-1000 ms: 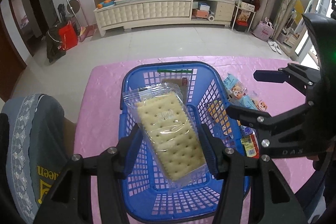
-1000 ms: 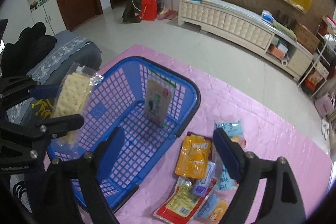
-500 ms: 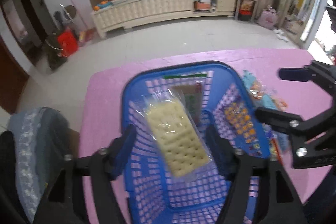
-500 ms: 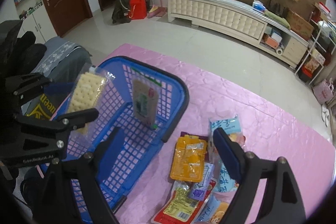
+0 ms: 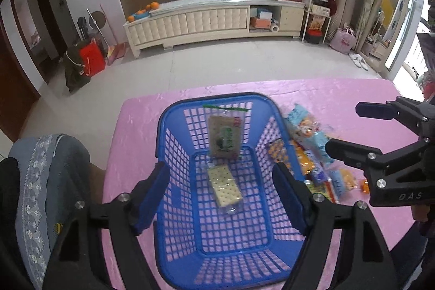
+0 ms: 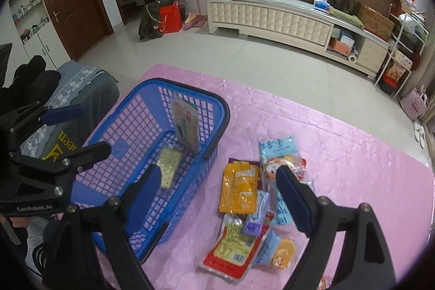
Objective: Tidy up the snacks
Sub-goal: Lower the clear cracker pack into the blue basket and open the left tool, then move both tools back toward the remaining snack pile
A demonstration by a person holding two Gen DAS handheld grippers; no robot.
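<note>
Black left gripper (image 5: 221, 197), blue finger pads (image 5: 152, 195), silver screws, white lettering

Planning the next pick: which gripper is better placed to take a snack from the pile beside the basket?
Right. The right gripper is open above the snack pile; the left gripper, also open, is over the blue basket.

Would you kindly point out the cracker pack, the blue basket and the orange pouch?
cracker pack (image 5: 224, 186), left wrist view, middle of the crackers.
blue basket (image 5: 215, 96), left wrist view, far rim.
orange pouch (image 6: 239, 188), right wrist view, centre of its face.
</note>
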